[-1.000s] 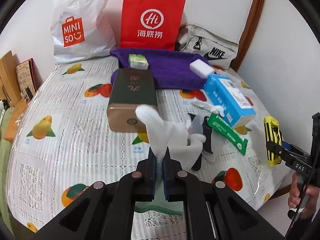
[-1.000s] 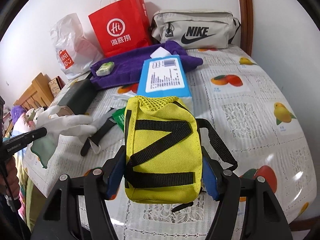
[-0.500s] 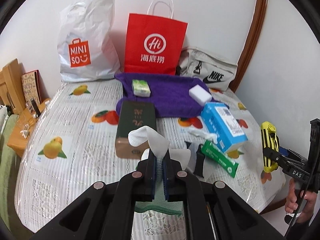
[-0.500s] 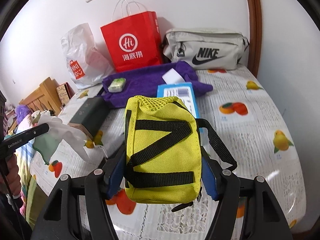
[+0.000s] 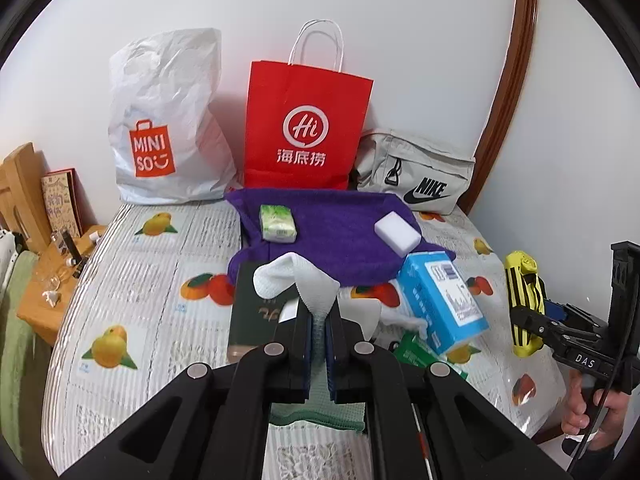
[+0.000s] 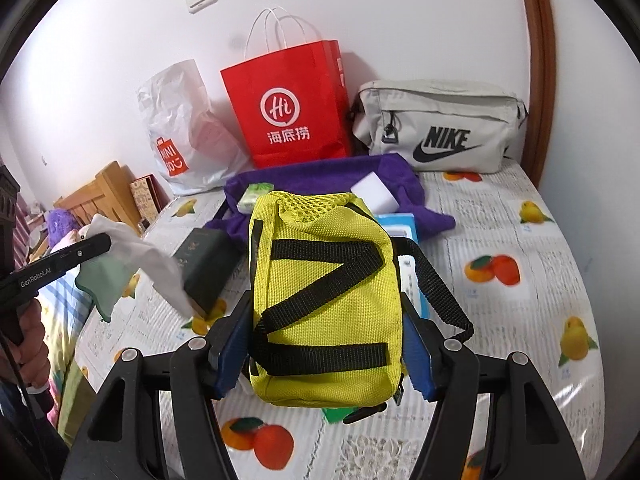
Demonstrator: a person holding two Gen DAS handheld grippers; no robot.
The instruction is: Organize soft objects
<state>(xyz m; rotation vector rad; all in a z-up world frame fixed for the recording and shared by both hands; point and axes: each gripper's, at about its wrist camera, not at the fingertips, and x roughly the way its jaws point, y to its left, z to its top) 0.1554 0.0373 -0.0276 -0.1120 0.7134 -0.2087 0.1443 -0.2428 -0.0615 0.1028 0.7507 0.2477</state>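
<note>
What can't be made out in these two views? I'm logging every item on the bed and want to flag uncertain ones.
- Green packet, left wrist view: mostly covered by the blue box and the left gripper; label unreadable.
- Blue box, right wrist view: nearly all behind the yellow pouch held in the right gripper.
- Dark green box, left wrist view: its near end hidden by the white cloth and the gripper.
- Shopping bags' contents: not visible in either view.

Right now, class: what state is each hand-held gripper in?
Left hand-held gripper: shut on a white cloth.
Right hand-held gripper: shut on a yellow pouch.
</note>
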